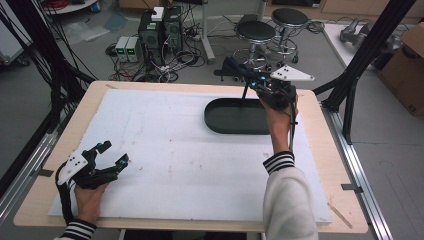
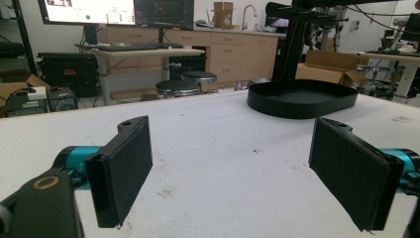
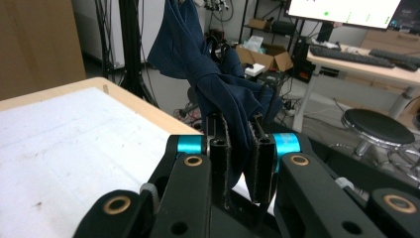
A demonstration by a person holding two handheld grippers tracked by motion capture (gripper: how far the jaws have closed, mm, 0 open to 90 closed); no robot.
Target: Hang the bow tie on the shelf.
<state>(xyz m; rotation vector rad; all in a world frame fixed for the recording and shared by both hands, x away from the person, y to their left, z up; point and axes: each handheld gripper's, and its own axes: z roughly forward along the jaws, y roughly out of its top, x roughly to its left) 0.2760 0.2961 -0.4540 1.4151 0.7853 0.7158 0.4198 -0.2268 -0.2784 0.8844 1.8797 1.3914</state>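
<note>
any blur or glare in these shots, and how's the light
High view: even light, soft overall. Left gripper view: open left gripper slightly soft, monitor glaring white. Right gripper view: dark blue cloth clamped in the right gripper, screen blown out.

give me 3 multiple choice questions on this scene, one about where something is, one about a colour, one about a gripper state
1. Where does the black tray sit?
A. far right part of the white table mat
B. near left corner of the mat
C. on the floor

2. What colour is the cloth in the right gripper?
A. red
B. dark blue
C. white

3. How do the jaws of the left gripper stand?
A. shut on the cloth
B. shut on the tray rim
C. wide apart, nothing between them

Answers:
1 A, the high view shows the tray on the mat's far right, under the right hand.
2 B, the right gripper view shows navy fabric pinched between the pads.
3 C, the left gripper view shows bare mat between the two pads.
</note>
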